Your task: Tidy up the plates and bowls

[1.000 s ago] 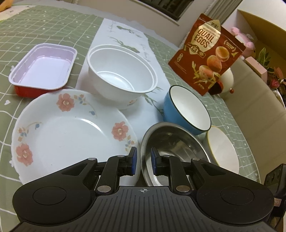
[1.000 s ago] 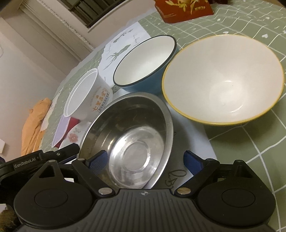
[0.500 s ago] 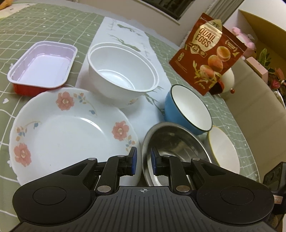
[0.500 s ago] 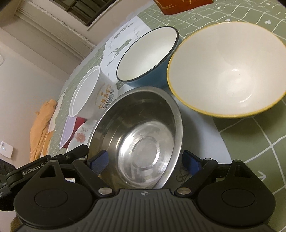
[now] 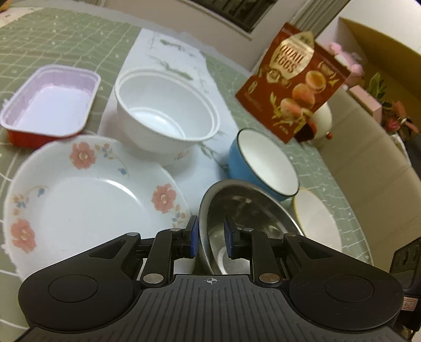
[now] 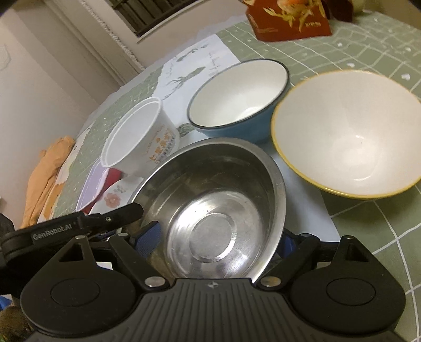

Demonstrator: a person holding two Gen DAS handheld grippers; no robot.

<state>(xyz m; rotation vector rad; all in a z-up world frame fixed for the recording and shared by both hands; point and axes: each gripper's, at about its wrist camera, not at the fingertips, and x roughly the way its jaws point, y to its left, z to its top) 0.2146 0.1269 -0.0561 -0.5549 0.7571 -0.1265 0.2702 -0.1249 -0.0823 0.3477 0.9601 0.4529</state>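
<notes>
In the right wrist view the steel bowl (image 6: 210,200) fills the lower centre and covers most of both blue fingers (image 6: 147,234), so their contact with it cannot be judged. The quail egg pouch (image 6: 289,23) is cut off by the top edge. The floral plate (image 6: 113,197) shows only as a sliver at left. In the left wrist view the yellow-rimmed bowl (image 5: 318,221) is perhaps half hidden behind the steel one, and the red tray (image 5: 50,105) is blurred.
</notes>
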